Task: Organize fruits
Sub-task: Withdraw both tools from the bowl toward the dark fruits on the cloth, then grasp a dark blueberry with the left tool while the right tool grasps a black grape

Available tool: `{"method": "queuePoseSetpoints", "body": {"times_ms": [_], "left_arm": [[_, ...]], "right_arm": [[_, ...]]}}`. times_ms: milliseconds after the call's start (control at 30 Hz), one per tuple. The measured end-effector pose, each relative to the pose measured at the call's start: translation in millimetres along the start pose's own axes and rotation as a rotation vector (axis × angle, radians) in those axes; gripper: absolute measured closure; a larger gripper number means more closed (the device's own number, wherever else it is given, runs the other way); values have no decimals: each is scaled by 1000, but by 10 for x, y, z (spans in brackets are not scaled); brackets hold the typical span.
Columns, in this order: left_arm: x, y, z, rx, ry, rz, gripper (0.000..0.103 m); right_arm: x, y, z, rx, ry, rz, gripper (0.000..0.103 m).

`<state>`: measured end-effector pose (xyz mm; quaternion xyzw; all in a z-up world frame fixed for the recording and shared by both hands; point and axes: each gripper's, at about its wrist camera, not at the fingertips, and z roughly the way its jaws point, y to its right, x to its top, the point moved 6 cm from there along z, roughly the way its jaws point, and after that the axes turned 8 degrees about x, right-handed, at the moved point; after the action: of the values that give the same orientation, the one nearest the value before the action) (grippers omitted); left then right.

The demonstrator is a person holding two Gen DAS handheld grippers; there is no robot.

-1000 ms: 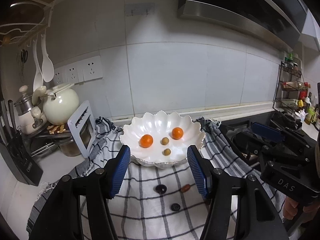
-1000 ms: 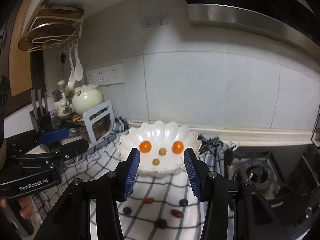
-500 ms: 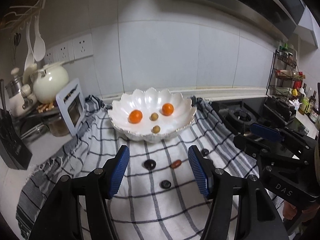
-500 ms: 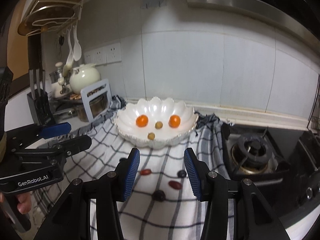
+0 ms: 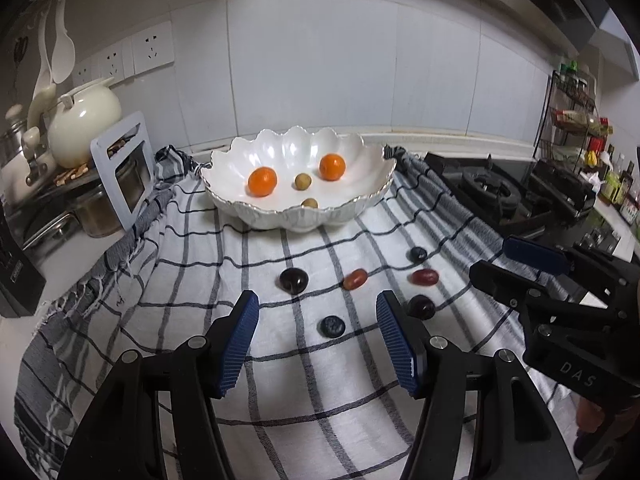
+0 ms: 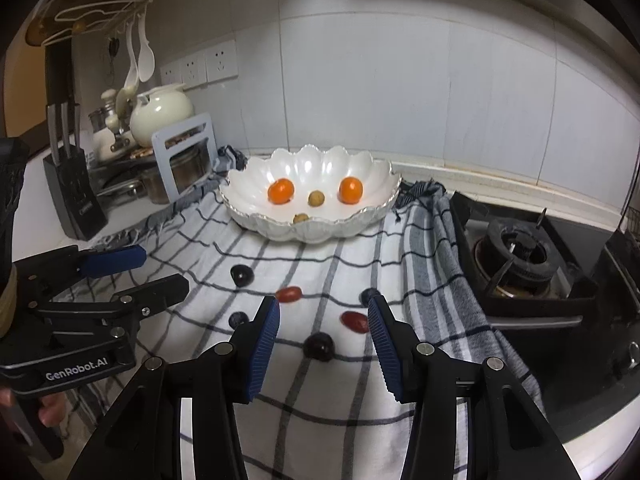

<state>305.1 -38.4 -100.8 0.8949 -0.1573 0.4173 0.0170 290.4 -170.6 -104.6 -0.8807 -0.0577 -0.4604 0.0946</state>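
Both grippers dropped toward the cloth

My left gripper (image 5: pixel 318 334) and right gripper (image 6: pixel 324 330), jaws apart and empty, now frame loose fruit near the scalloped bowl (image 5: pixel 360 204).

Right finger of the left gripper (image 5: pixel 317 312) partly covers a dark grape (image 5: pixel 422 306); spice rack (image 5: pixel 576 120) labels unreadable.

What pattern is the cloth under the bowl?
White cloth with dark grid checks; left wrist view shows it best.
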Motion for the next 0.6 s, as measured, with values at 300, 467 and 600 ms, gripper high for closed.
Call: {"method": "queuePoseSetpoints", "body": {"times_ms": [300,467,600], "left_arm": [[-188,85,206,21,-17,80,43],[-268,106,373,9,-56,74,43],[-301,128,468,2,-69,68,47]], "right_arm": [[-144,-2,207,-9,-46,-10,55],[-223,-8,353,4,-81,-7,55],[-263,3,449,8,-100,-8,56]]}}
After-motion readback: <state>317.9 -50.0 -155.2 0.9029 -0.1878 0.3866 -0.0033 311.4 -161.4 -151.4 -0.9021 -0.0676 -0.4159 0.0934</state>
